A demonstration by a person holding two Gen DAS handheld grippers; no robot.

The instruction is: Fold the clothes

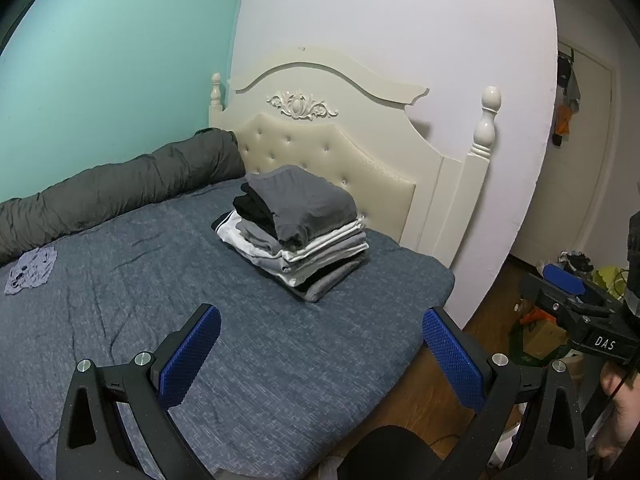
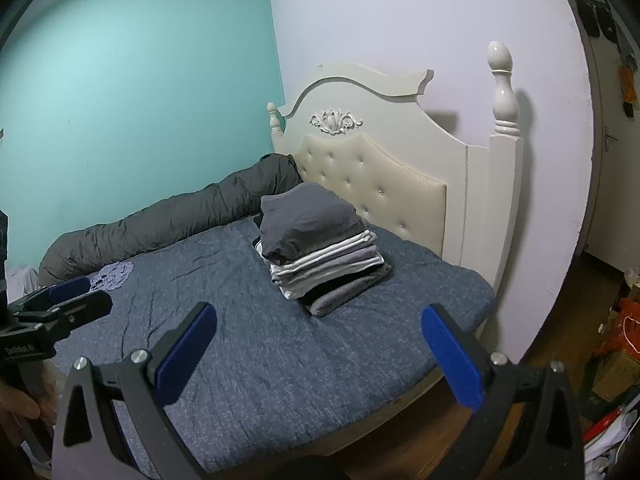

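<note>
A stack of folded clothes (image 1: 298,228), grey, white and black, sits on the blue-grey bed (image 1: 120,320) near the headboard; it also shows in the right wrist view (image 2: 320,256). A small crumpled pale-blue garment (image 1: 30,270) lies flat at the bed's far left, also in the right wrist view (image 2: 114,274). My left gripper (image 1: 320,332) is open and empty, held above the bed's near edge, well short of the stack. My right gripper (image 2: 320,332) is open and empty, likewise above the bed's near corner. Each gripper shows at the edge of the other's view.
A rolled dark grey duvet (image 1: 120,188) lies along the turquoise wall. The cream headboard (image 1: 340,148) with posts stands behind the stack. Wooden floor with boxes and clutter (image 2: 616,344) lies to the right of the bed. A door (image 1: 576,152) is at far right.
</note>
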